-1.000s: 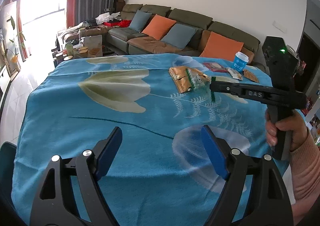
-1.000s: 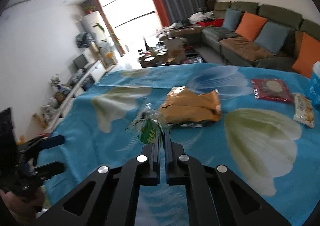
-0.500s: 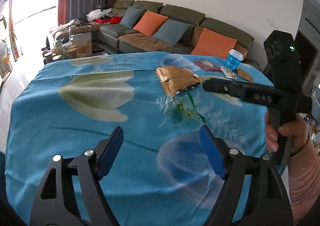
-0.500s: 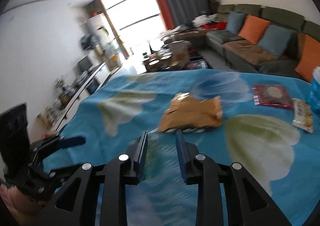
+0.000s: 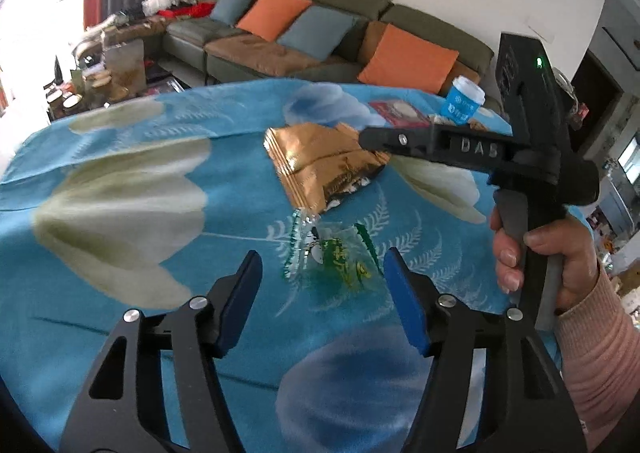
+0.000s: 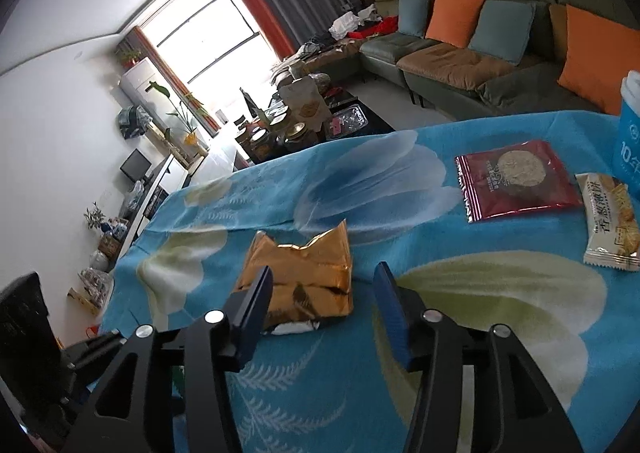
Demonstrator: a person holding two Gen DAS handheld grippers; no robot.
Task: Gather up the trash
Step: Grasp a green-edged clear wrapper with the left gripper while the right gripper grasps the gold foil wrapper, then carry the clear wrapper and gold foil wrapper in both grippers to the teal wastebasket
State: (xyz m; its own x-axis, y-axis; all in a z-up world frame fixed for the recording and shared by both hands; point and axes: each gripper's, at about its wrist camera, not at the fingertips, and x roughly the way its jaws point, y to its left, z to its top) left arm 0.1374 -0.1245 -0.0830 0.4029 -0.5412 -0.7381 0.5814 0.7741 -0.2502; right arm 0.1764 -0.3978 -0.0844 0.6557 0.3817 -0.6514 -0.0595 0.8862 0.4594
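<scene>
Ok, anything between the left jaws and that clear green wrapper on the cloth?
Nothing visible. The clear green wrapper lies flat just ahead of the left gripper, whose jaws are closing; the gold bag sits beyond it.

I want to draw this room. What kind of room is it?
It looks like a home living room. There's a long green sofa with orange cushions, a big curtained window, and snack wrappers such as the gold wrapper on a flowery blue tablecloth.

We see a gold foil bag [image 6: 304,285] and dark red packet [image 6: 516,181] on the worktop's blue floral cloth [image 6: 400,181], orange cushions [image 6: 454,17] far behind.
</scene>
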